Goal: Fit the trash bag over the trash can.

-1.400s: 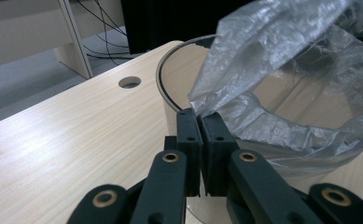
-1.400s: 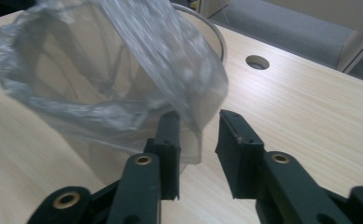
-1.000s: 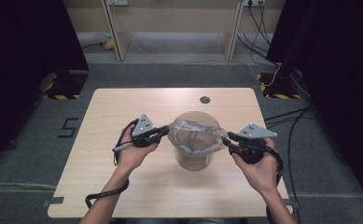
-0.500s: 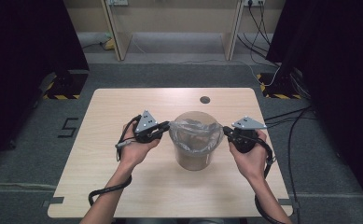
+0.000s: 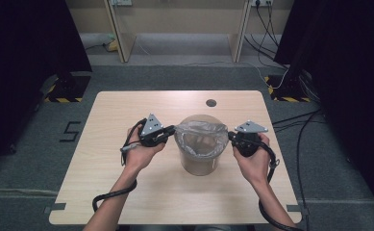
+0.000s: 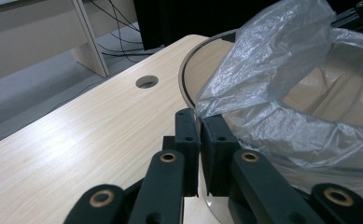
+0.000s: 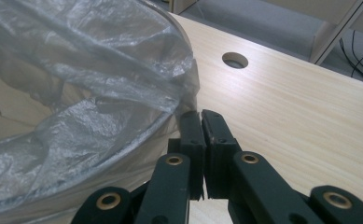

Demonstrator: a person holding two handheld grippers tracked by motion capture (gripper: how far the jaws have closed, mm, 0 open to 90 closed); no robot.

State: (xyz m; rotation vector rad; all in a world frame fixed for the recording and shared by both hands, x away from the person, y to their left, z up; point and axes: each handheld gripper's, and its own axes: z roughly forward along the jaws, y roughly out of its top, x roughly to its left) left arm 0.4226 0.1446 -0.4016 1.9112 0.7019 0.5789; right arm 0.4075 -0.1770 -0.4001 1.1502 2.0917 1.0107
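Note:
A clear round bin (image 5: pixel 200 161) stands mid-table, lined with a thin clear plastic bag (image 5: pixel 201 131) whose edge is folded over the rim. At the bin's left rim my left gripper (image 5: pixel 171 131) is shut on the bag's edge. In the left gripper view the film (image 6: pixel 282 70) runs down between the closed jaws of my left gripper (image 6: pixel 200 122). My right gripper (image 5: pixel 231 137) is at the right rim, shut on the bag. In the right gripper view the film (image 7: pixel 100 70) hangs over the rim and ends at the closed tips of my right gripper (image 7: pixel 201 115).
The light wooden table (image 5: pixel 127 110) has a round cable hole (image 5: pixel 211 103) behind the bin. Cables trail from both grippers toward the front edge. Grey carpet surrounds the table, and a desk's legs stand beyond it.
The right hand has moved left and down to the bin's right rim, and its jaws have closed there. The left gripper has stayed at the left rim.

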